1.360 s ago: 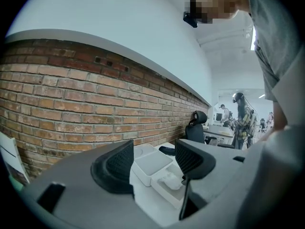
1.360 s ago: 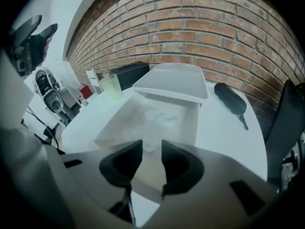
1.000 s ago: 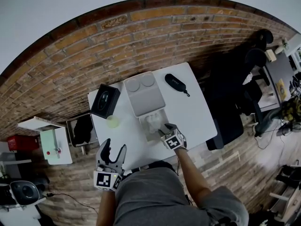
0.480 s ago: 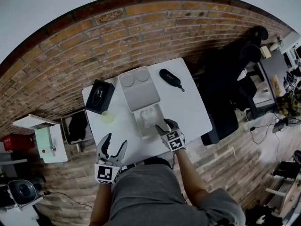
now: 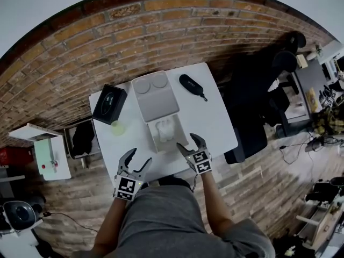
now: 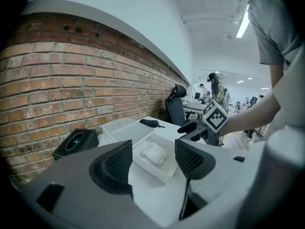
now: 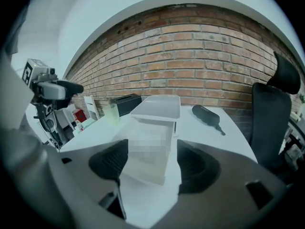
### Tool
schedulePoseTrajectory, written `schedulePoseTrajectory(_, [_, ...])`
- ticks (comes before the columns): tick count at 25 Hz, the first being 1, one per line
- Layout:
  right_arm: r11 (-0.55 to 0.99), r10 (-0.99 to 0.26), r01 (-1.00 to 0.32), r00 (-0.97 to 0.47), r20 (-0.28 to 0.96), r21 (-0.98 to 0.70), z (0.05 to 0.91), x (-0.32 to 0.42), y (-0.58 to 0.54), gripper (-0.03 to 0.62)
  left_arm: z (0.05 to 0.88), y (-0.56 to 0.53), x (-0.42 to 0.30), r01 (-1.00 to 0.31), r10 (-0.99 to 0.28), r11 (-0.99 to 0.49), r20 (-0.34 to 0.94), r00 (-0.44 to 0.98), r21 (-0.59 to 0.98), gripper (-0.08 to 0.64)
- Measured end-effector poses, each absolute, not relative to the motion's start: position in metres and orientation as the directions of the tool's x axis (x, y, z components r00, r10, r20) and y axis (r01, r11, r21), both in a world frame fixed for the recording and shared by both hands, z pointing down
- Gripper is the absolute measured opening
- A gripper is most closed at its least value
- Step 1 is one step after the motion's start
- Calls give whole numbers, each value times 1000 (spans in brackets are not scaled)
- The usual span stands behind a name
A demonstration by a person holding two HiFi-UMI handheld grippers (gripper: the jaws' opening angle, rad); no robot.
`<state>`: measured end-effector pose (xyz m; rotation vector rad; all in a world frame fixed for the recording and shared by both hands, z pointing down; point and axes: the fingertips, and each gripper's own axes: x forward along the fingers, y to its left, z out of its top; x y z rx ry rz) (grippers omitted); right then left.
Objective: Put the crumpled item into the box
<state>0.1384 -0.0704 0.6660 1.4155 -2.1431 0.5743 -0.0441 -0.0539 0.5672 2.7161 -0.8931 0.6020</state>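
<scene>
Backing off from the shallow white plastic box (image 5: 154,142), the right gripper (image 5: 188,142) now sits clear of its near end, where a second ago its tips reached over the rim. Its jaws have just been opening and stand spread wide, with nothing between the pads; the box lies just ahead of them, untouched. The left gripper (image 5: 138,158) has come down toward the near edge of the white table (image 5: 215,123), and its jaws are likewise parted and empty. The crumpled white wad (image 6: 155,152), seemingly of paper, rests inside the box: beyond the gap of the left jaws and straight ahead of the right ones, apart from both. Judging by that, the release has been made and the item is where the task wants it, so the placing looks complete. Beyond the wad the box's flat white lid (image 5: 155,97) lies folded back and open; whether shutting it belongs to the job the task sentence does not say.
</scene>
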Motion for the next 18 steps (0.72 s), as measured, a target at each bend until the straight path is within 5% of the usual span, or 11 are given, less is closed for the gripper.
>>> schedulePoseTrajectory(18, [433,-695,-901,-351,628,-24,686,161,-39,379,649,-34,-6,-549,-377,-821,574,727,156,267])
